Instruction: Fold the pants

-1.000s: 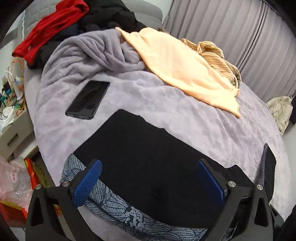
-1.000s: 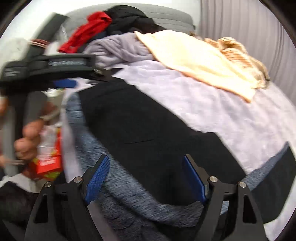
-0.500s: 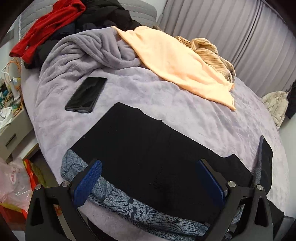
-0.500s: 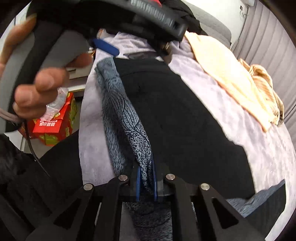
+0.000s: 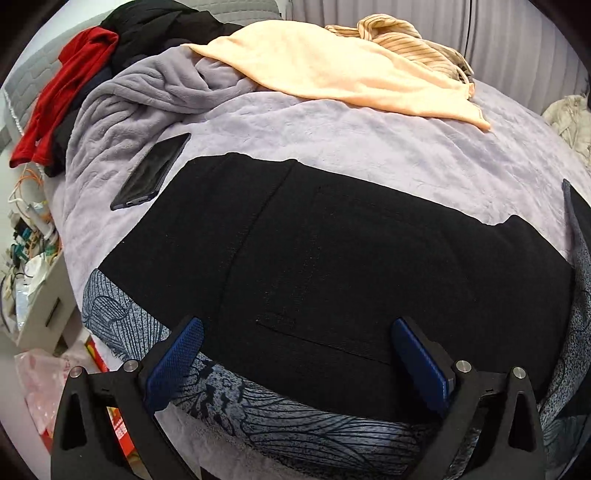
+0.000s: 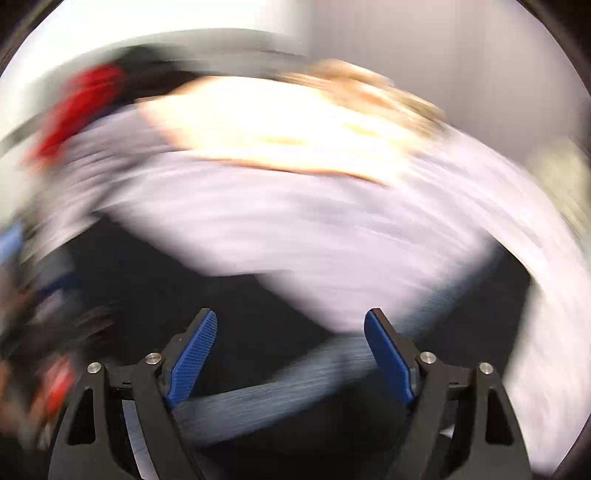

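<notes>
While the right view is smeared by blur, the left view is sharp, so most lines below rest on it.
Surface: a bed under a lilac blanket, bunched into ridges at its far left corner.
Room: a grey pleated curtain behind the bed; a grey padded headboard at its far left.
Pants: black pants lie flat on the near part of the blanket, with a grey-blue patterned layer showing along their near edge and at both ends.
Left gripper: the left gripper hovers over the near edge of the pants, jaws spread wide, nothing between the blue pads.
Right gripper: the right gripper has just sprung apart; its jaws stand wide, with dark cloth blurred behind them and nothing pinched.
Phone: a dark phone lies on the blanket just beyond the left end of the pants, apart from them.
Far clothes: a peach cloth spreads beyond the pants, a striped tan garment behind it; a red garment and black clothes are piled at the far left.
Beside the bed: a low stand with cables and clutter left of the pants, plastic bags below it; a pale bundle off to the right.
In the way: only the phone lies near the pants; the rest is well apart.
</notes>
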A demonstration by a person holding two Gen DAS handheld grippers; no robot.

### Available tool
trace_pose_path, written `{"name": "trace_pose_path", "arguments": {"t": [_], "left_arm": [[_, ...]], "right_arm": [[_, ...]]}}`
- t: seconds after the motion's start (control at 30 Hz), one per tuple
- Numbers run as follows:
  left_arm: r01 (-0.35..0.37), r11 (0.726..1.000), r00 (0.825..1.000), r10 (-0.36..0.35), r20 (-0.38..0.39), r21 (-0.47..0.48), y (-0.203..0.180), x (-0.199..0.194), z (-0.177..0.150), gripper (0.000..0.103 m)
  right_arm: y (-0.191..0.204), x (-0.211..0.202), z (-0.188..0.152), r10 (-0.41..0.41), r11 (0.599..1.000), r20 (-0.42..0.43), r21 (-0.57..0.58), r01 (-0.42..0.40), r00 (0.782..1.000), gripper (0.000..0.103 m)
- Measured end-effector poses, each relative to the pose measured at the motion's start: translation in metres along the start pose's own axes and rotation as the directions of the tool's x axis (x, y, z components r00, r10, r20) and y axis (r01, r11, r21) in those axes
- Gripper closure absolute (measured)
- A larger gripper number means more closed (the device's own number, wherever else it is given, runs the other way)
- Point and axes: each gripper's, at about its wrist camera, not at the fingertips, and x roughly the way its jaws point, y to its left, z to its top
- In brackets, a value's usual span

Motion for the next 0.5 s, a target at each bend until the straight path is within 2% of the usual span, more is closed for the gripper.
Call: {"name": "trace_pose_path", "arguments": {"t": [0.03, 0.07, 0.1, 0.13, 0.17, 0.2, 0.23, 0.27, 0.3, 0.33, 0.4, 0.47, 0.5], "left_arm": [[0.013, 1.000, 1.000, -0.013, -0.003, 0.005, -0.004, -0.002, 0.000, 0.001], [0.040, 0.999, 0.999, -0.039, -0.011, 0.010, -0.008, -0.004, 0.000, 0.001], [0.060, 0.998, 0.998, -0.060, -0.019, 0.018, -0.011, -0.005, -0.001, 0.001], [0.065, 0.997, 0.998, -0.064, -0.019, 0.039, -0.018, -0.007, -0.003, 0.001], [0.053, 0.996, 0.999, -0.052, -0.009, 0.067, -0.026, -0.009, -0.006, 0.001], [0.045, 0.995, 0.999, -0.045, -0.001, 0.087, -0.031, -0.010, -0.009, 0.001], [0.041, 0.993, 0.999, -0.041, 0.003, 0.107, -0.035, -0.012, -0.011, 0.001], [0.043, 0.992, 0.999, -0.044, 0.003, 0.121, -0.037, -0.014, -0.013, 0.001], [0.054, 0.990, 0.998, -0.055, 0.003, 0.128, -0.038, -0.017, -0.013, 0.001], [0.072, 0.989, 0.997, -0.073, 0.000, 0.131, -0.037, -0.020, -0.013, 0.001], [0.097, 0.987, 0.995, -0.097, -0.008, 0.125, -0.036, -0.024, -0.011, 0.001], [0.123, 0.984, 0.992, -0.123, -0.011, 0.128, -0.039, -0.026, -0.008, 0.001], [0.134, 0.981, 0.991, -0.134, -0.008, 0.138, -0.043, -0.029, -0.006, 0.001]], "right_arm": [[-0.021, 0.020, 0.009, -0.112, 0.988, -0.076, 0.100, 0.120, 0.991, 0.017], [-0.037, 0.040, 0.015, -0.191, 0.960, -0.187, 0.171, 0.223, 0.964, 0.017], [-0.051, 0.064, 0.020, -0.220, 0.929, -0.329, 0.217, 0.300, 0.918, 0.016], [-0.057, 0.083, 0.022, -0.213, 0.919, -0.441, 0.212, 0.332, 0.872, 0.016], [-0.059, 0.104, 0.024, -0.226, 0.920, -0.516, 0.166, 0.355, 0.826, 0.016], [-0.057, 0.123, 0.022, -0.268, 0.919, -0.544, 0.103, 0.380, 0.795, 0.012], [-0.057, 0.129, 0.020, -0.279, 0.917, -0.551, 0.089, 0.388, 0.787, 0.012], [-0.059, 0.127, 0.016, -0.267, 0.912, -0.545, 0.124, 0.391, 0.795, 0.014], [-0.058, 0.115, 0.014, -0.262, 0.906, -0.515, 0.159, 0.392, 0.816, 0.030], [-0.057, 0.105, 0.013, -0.270, 0.906, -0.495, 0.160, 0.392, 0.826, 0.041], [-0.056, 0.080, 0.004, -0.265, 0.908, -0.466, 0.175, 0.381, 0.844, 0.069], [-0.061, 0.061, -0.005, -0.263, 0.896, -0.446, 0.216, 0.388, 0.855, 0.080], [-0.064, 0.049, -0.015, -0.257, 0.888, -0.438, 0.244, 0.390, 0.861, 0.082]]}}
